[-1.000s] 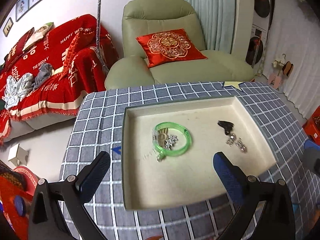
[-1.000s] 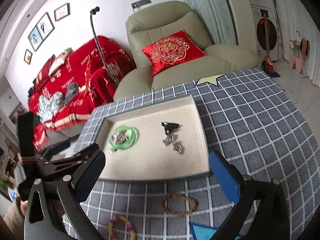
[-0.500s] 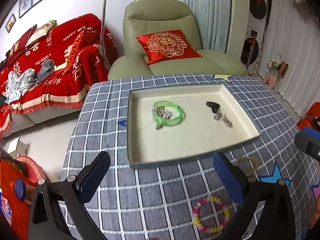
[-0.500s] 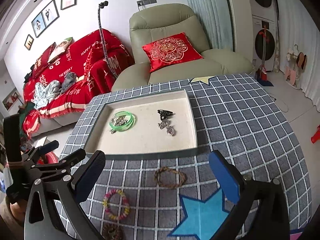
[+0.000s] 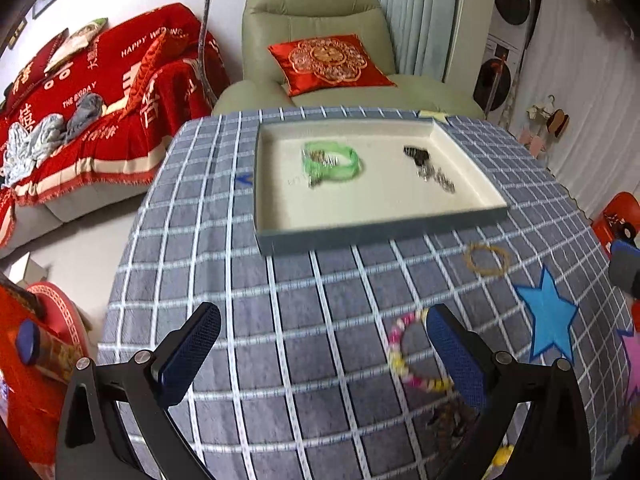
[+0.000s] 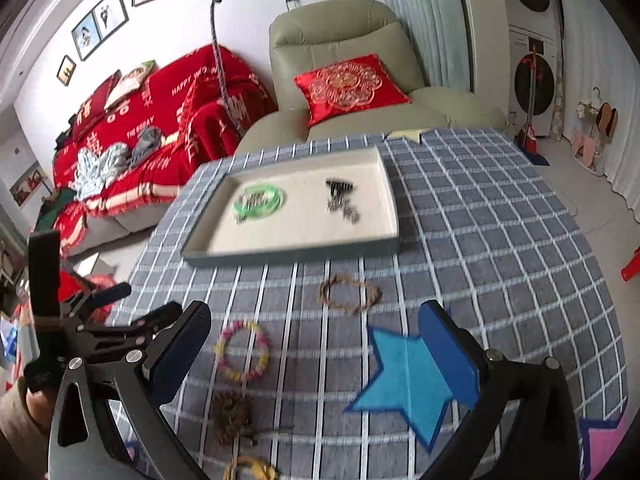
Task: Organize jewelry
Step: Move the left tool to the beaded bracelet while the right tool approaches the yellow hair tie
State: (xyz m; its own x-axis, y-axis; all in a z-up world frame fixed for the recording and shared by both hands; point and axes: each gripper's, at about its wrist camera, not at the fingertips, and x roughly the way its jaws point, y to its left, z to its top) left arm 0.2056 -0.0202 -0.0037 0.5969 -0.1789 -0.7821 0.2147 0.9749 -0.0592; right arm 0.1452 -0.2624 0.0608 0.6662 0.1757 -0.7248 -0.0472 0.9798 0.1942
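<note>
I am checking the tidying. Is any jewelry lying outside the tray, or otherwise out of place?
Yes. The brown woven bracelet, pink-and-yellow bead bracelet and dark bead bracelet lie loose on the checked tablecloth, outside the tray. Nothing looks damaged.

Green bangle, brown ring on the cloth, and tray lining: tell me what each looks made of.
Green bangle: translucent glossy green, probably glass, jade or plastic; blur leaves it open.
Brown ring: rough, uneven, matte strand, likely twisted cord or small wooden beads.
Tray lining: cream, matte, no shine, seemingly felt or paper over a grey-green wall.
</note>
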